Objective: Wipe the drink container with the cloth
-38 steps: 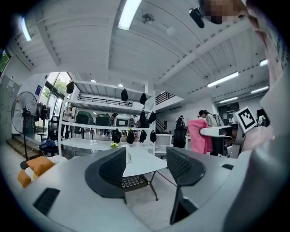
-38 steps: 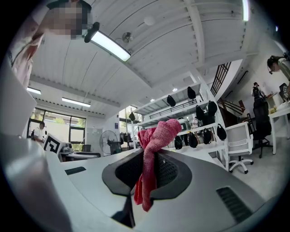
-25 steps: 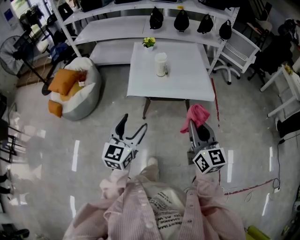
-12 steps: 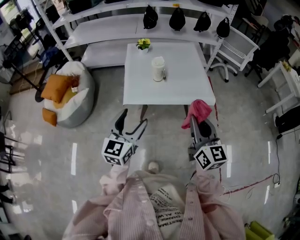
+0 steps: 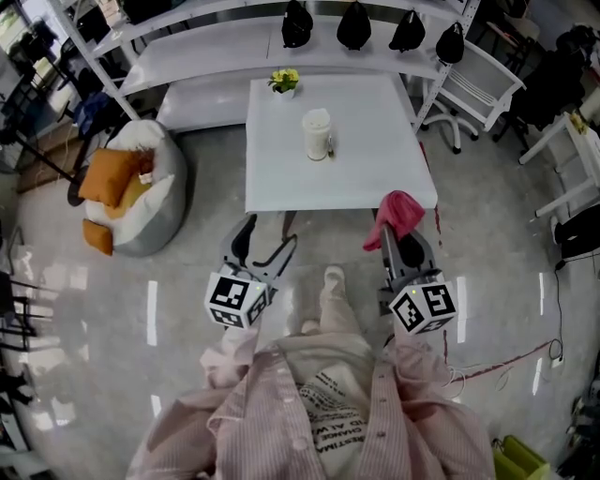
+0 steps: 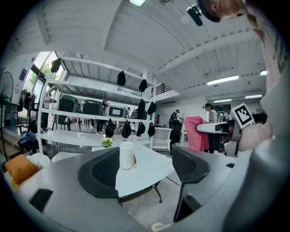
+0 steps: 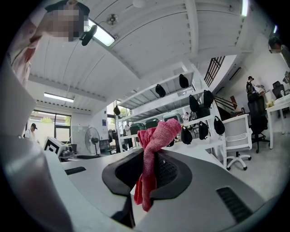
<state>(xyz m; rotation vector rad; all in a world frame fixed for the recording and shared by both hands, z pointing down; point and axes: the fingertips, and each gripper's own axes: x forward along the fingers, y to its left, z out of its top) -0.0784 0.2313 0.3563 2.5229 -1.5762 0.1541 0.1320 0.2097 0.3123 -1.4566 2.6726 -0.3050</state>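
While the left tongs (image 5: 267, 238) gape wide and empty, the right tongs (image 5: 405, 246) pinch a pink terry cloth (image 5: 398, 212); the tall white lidded drink cup (image 5: 318, 134) stands well ahead of both, on a white table (image 5: 375, 173). Unsteadied, it could topple under a hard wipe.

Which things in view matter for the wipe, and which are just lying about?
For the job:
drink container on the table
pink cloth, clamped in the right gripper
left gripper, open and empty

Lying about:
small potted plant
beanbag with orange cushions
white chair
dark items on the shelving
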